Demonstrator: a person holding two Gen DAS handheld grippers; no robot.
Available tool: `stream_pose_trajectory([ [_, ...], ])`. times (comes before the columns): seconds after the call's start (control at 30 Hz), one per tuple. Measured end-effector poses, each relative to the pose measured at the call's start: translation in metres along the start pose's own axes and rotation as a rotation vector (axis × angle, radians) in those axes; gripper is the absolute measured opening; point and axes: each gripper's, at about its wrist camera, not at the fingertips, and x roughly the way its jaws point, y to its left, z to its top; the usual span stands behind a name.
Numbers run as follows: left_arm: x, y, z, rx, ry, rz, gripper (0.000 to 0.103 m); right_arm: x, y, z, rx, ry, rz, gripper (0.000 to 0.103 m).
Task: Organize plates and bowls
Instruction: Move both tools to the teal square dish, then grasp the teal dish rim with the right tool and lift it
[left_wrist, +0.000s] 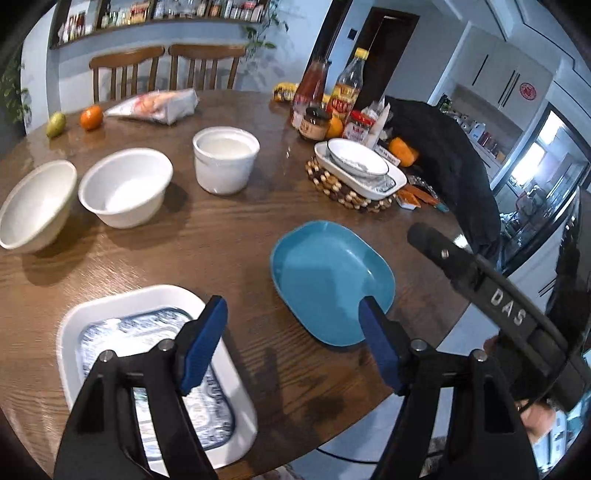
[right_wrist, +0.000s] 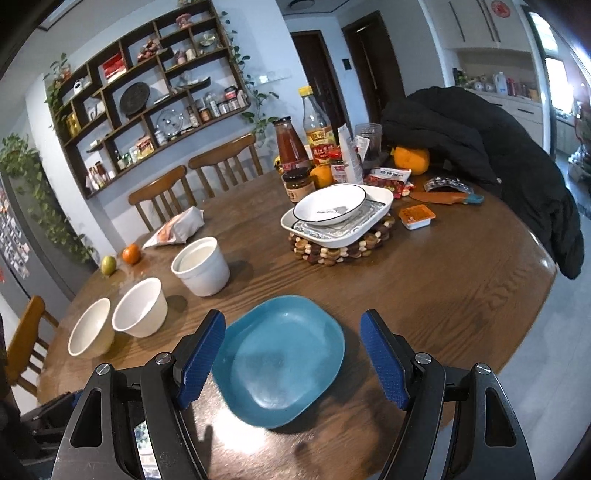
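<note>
A blue plate (left_wrist: 328, 280) lies on the round wooden table (left_wrist: 221, 240) near its front edge; it also shows in the right wrist view (right_wrist: 284, 358). A white rectangular dish with a blue pattern (left_wrist: 147, 354) lies left of it. My left gripper (left_wrist: 295, 343) is open above the table between the two. My right gripper (right_wrist: 291, 358) is open and straddles the blue plate from above. Three white bowls (left_wrist: 125, 186) (left_wrist: 35, 205) (left_wrist: 226, 158) stand in a row at the left. A white bowl (right_wrist: 330, 203) sits in a white dish (right_wrist: 376, 210) on a beaded trivet (right_wrist: 343, 251).
Bottles and jars (right_wrist: 295, 155), oranges (right_wrist: 412, 158), snack packets and a sauce tub (right_wrist: 417, 216) crowd the far side. A black coat (right_wrist: 480, 155) hangs over a chair at the right. A bag (left_wrist: 155, 105), a tangerine (left_wrist: 91, 117) and a green fruit (left_wrist: 56, 123) lie at the far left.
</note>
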Motion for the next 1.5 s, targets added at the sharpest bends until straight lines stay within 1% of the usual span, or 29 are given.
stream_pose_trajectory([
  [0.1,0.013,-0.003,0.001,-0.024,0.04,-0.028,0.064,0.014,-0.011,0.009,0.002,0.048,0.047,0.077],
  [0.17,0.023,-0.006,0.002,-0.033,0.064,-0.026,0.063,0.026,-0.018,0.014,0.01,0.086,0.078,0.077],
  [0.27,0.033,-0.008,0.003,-0.046,0.078,-0.017,0.061,0.042,-0.02,0.017,-0.006,0.134,0.091,0.077],
  [0.5,0.052,-0.01,0.004,-0.068,0.126,-0.014,0.058,0.073,-0.017,0.019,-0.069,0.203,0.099,0.077],
  [0.57,0.056,-0.01,0.005,-0.068,0.132,-0.009,0.057,0.081,-0.017,0.018,-0.076,0.216,0.098,0.077],
  [0.67,0.062,-0.01,0.004,-0.07,0.146,-0.006,0.056,0.089,-0.018,0.014,-0.086,0.235,0.104,0.071],
  [0.73,0.066,-0.01,0.004,-0.068,0.154,-0.012,0.056,0.093,-0.017,0.01,-0.085,0.243,0.118,0.07],
  [0.8,0.068,-0.011,0.004,-0.064,0.16,-0.012,0.055,0.094,-0.019,0.01,-0.086,0.24,0.125,0.062],
  [0.87,0.07,-0.011,0.004,-0.066,0.159,-0.006,0.054,0.095,-0.019,0.01,-0.088,0.239,0.133,0.059],
  [0.97,0.074,-0.01,0.004,-0.075,0.17,-0.01,0.054,0.1,-0.021,0.011,-0.084,0.249,0.133,0.059],
  [1.13,0.079,-0.008,0.005,-0.089,0.187,-0.015,0.054,0.109,-0.022,0.008,-0.075,0.296,0.157,0.059],
  [1.3,0.084,-0.007,0.004,-0.095,0.202,-0.02,0.054,0.114,-0.022,0.005,-0.072,0.316,0.151,0.059],
  [1.37,0.084,-0.008,0.004,-0.093,0.197,-0.02,0.054,0.114,-0.021,0.004,-0.081,0.306,0.147,0.059],
  [1.4,0.084,-0.008,0.005,-0.094,0.197,-0.02,0.054,0.113,-0.019,0.004,-0.093,0.3,0.144,0.057],
  [1.43,0.083,-0.007,0.005,-0.097,0.193,-0.01,0.054,0.113,-0.018,0.003,-0.099,0.294,0.147,0.053],
  [1.47,0.083,-0.007,0.005,-0.097,0.19,-0.008,0.054,0.112,-0.017,0.003,-0.11,0.289,0.143,0.045],
  [1.5,0.083,-0.006,0.005,-0.096,0.188,-0.006,0.054,0.111,-0.016,0.001,-0.115,0.285,0.135,0.043],
])
